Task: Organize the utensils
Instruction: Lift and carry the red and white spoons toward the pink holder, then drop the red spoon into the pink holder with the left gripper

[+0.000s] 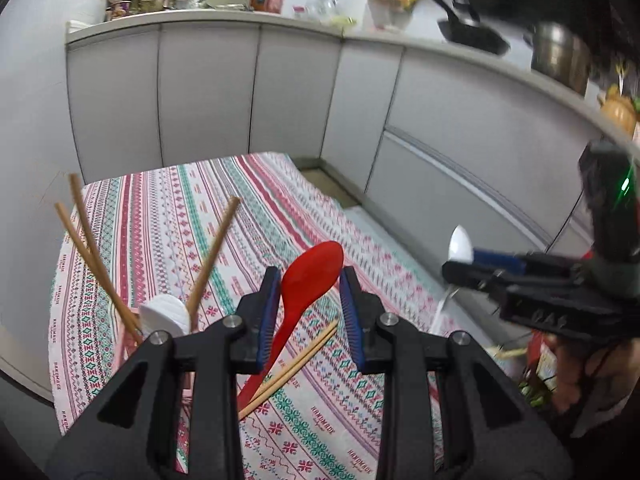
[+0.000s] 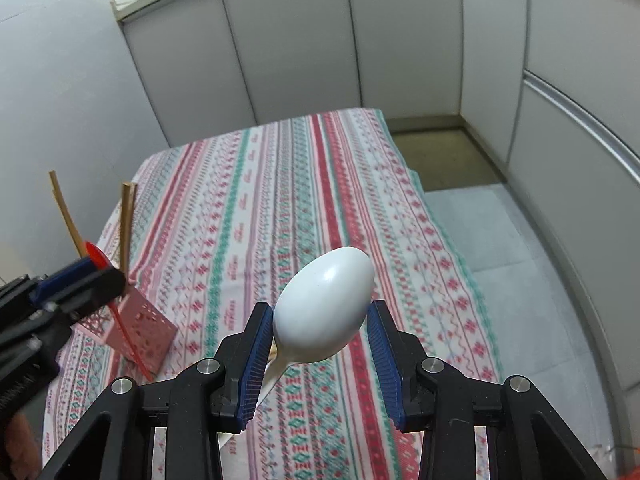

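My left gripper point(image 1: 310, 280) is shut on a red spoon point(image 1: 310, 280), bowl up, held above the patterned tablecloth point(image 1: 168, 216). My right gripper point(image 2: 320, 316) is shut on a white spoon point(image 2: 324, 306), bowl up, also lifted. In the left wrist view the right gripper point(image 1: 472, 266) is at the right with the white spoon point(image 1: 460, 244). A pink perforated utensil holder point(image 2: 140, 328) stands at the table's left with several chopsticks point(image 1: 88, 248) and a white spoon point(image 1: 166, 316) in it. Two loose chopsticks point(image 1: 296, 364) lie on the cloth under the left gripper.
Grey cabinet fronts point(image 1: 292, 92) line the far side. The counter holds a black pan point(image 1: 472, 32) and a steel pot point(image 1: 560, 56). A grey floor mat point(image 2: 500, 248) lies right of the table. A wall point(image 2: 60, 80) stands to the left.
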Motion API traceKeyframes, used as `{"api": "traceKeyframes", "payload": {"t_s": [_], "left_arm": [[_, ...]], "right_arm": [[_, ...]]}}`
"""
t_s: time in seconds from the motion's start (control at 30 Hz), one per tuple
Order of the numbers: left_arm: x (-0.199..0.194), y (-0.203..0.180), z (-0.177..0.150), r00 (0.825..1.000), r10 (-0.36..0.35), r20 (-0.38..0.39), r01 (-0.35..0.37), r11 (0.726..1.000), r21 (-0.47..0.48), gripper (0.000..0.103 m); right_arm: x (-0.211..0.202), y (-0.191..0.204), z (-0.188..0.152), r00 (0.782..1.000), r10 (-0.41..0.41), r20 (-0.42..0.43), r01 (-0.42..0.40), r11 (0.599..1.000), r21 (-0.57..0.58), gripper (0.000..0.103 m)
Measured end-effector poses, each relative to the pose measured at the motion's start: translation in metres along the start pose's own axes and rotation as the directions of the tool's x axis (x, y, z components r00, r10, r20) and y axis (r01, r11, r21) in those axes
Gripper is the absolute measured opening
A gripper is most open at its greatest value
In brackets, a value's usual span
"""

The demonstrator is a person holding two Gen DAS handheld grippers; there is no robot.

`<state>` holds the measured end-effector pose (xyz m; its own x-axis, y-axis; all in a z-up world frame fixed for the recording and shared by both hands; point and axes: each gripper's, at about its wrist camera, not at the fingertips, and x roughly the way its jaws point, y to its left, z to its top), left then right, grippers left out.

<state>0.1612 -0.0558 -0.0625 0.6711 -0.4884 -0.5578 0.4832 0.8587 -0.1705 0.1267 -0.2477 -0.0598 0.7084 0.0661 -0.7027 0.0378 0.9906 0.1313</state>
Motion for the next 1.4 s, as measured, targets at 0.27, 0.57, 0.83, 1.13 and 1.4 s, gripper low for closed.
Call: {"api": "traceKeyframes", "payload": {"t_s": [0.27, 0.57, 0.83, 1.13, 1.4], "left_arm": [[-0.045, 0.041, 0.017, 0.986, 0.0, 0.169, 0.023, 0.991, -0.129, 0.032], [-0.055, 0.074, 0.017, 0.974, 0.04, 0.225, 0.012, 0.974, -0.227, 0.029], [-0.07, 0.079, 0.017, 0.969, 0.083, 0.233, -0.032, 0.976, -0.214, 0.029], [-0.051, 0.092, 0.008, 0.972, 0.181, 0.152, -0.151, 0.969, -0.195, 0.029], [-0.03, 0.101, 0.0, 0.979, 0.188, 0.081, -0.171, 0.968, -0.181, 0.029]], "right_arm": [[0.005, 0.021, 0.009, 0.998, 0.032, 0.051, -0.032, 0.999, -0.002, 0.043], [0.015, 0.049, 0.014, 0.995, 0.073, 0.068, -0.072, 0.997, -0.026, 0.043], [0.014, 0.061, 0.018, 0.991, 0.096, 0.094, -0.094, 0.995, -0.017, 0.043], [0.013, 0.083, 0.028, 0.977, 0.123, 0.173, -0.123, 0.992, -0.009, 0.043], [0.021, 0.111, 0.03, 0.969, 0.112, 0.221, -0.103, 0.993, -0.053, 0.043]]}}
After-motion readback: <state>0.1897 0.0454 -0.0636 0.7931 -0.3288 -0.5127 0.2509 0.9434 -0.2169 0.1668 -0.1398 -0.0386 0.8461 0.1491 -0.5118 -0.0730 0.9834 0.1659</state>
